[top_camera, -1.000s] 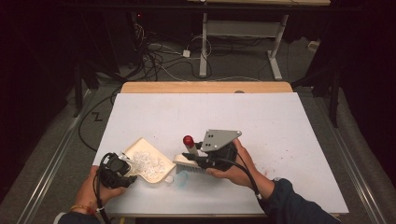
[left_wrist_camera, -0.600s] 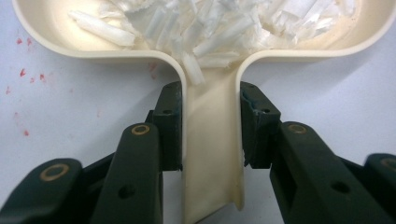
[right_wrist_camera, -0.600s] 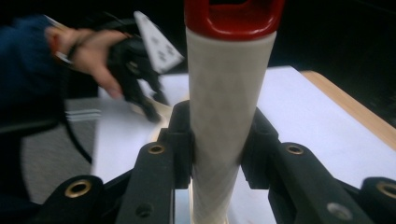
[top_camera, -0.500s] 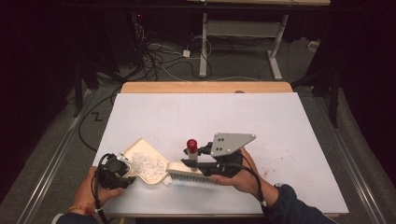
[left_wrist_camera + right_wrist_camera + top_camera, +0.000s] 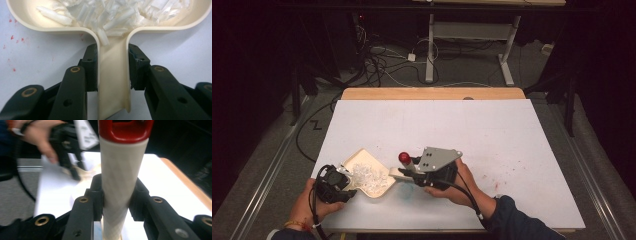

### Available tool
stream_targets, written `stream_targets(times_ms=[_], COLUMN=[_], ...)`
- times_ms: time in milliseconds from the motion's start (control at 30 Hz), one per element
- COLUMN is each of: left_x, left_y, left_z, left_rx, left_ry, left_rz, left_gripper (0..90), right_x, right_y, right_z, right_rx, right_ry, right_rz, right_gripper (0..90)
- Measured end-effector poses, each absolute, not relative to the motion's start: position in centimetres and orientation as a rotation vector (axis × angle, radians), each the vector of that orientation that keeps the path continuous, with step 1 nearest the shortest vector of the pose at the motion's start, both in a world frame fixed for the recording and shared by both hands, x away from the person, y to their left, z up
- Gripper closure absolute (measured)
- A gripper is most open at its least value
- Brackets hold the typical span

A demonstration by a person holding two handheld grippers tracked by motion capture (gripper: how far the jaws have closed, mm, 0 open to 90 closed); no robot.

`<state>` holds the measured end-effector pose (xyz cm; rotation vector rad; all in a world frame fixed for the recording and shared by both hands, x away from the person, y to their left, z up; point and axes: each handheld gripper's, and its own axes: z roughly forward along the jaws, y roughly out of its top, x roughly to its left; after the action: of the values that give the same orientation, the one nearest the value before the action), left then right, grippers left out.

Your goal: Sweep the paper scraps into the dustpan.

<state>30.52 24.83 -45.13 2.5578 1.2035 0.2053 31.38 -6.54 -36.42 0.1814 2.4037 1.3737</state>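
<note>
The dustpan (image 5: 113,75) handle is sitting between the left gripper (image 5: 113,67) jaws, with the paper shreds (image 5: 110,15) lying in its tray just ahead. The brush handle (image 5: 121,182) is standing between the right gripper (image 5: 120,195) jaws.

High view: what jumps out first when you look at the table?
The cream dustpan heaped with white shreds sits near the table's front edge, its handle clamped by the left gripper. Beside it, the right gripper grips a white brush handle with a red end.
</note>
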Motion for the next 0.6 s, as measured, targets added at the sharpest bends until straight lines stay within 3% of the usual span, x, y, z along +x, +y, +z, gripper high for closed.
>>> stream_targets(times_ms=[433,600], left_x=[29.9,29.9], left_y=[23.6,23.2], left_z=[-44.3,-44.2], left_rx=[2.625,2.64], left_ry=[1.162,1.162], left_rz=[0.199,0.187], left_gripper=[63.0,63.0], right_x=[34.1,33.9], right_y=[-10.3,-9.8], right_z=[-34.7,-35.1], right_rx=[0.379,0.406], right_ry=[2.237,2.153], right_rz=[1.486,1.393], right_gripper=[70.0,70.0])
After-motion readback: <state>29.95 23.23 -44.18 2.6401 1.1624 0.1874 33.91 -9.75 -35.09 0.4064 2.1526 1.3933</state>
